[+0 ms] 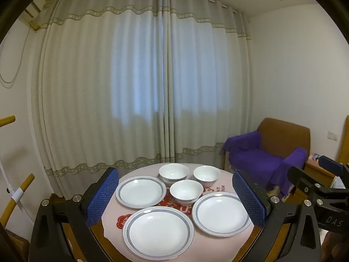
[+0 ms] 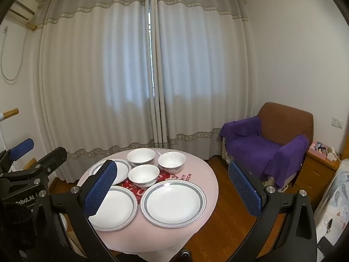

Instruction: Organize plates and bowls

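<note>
Three white plates with grey rims lie apart on a round table point(image 1: 226, 181): one at the left point(image 1: 141, 191), one nearest me point(image 1: 158, 232), one at the right point(image 1: 221, 213). Behind and between them stand three white bowls: back left point(image 1: 173, 173), back right point(image 1: 206, 175), middle point(image 1: 186, 191). My left gripper point(image 1: 175, 198) hangs open above the near edge, nothing between its blue pads. In the right wrist view the right gripper point(image 2: 173, 188) is open too, over the right plate point(image 2: 173, 203) and middle bowl point(image 2: 144, 175), touching neither. Its left finger point(image 2: 100, 187) hides part of the near plate point(image 2: 115, 210).
The table wears a pale pink cloth point(image 2: 202, 174) with a red print. A brown armchair with a purple throw point(image 2: 261, 148) stands to the right, a wooden nightstand point(image 2: 316, 170) beyond it. Long curtains point(image 1: 152, 87) hang behind. Wooden floor point(image 2: 224, 224) lies right of the table.
</note>
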`<action>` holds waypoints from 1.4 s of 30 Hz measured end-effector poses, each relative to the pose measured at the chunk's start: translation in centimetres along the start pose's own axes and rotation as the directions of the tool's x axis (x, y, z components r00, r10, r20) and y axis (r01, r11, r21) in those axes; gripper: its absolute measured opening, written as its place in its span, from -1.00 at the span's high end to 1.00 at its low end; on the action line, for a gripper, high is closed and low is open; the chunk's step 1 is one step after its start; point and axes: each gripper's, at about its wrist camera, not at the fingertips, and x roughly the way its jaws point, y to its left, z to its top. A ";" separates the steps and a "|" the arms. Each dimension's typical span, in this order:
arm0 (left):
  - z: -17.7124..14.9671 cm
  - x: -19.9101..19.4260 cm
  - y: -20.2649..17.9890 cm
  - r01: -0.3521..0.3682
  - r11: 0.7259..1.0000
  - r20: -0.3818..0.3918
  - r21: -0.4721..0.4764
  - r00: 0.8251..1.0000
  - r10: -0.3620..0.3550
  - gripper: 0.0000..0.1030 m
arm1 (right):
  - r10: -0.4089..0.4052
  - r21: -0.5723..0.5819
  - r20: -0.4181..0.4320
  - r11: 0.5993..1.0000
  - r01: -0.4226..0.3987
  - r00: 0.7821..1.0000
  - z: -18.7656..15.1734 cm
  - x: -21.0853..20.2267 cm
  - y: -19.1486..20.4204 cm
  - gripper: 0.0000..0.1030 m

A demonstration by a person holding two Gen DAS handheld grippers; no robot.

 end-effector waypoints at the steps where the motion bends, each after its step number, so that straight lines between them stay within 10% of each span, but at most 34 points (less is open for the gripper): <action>1: 0.0 0.0 0.0 -0.005 1.000 -0.002 -0.004 1.000 0.005 -0.99 | 0.000 -0.001 0.002 1.000 0.000 1.000 0.0 0.0 0.0 -1.00; 42: -0.1 0.5 -0.2 0.021 0.999 -0.018 -0.028 1.000 -0.021 -0.99 | 0.029 -0.013 -0.007 1.000 -0.029 1.000 -0.3 0.6 1.0 -1.00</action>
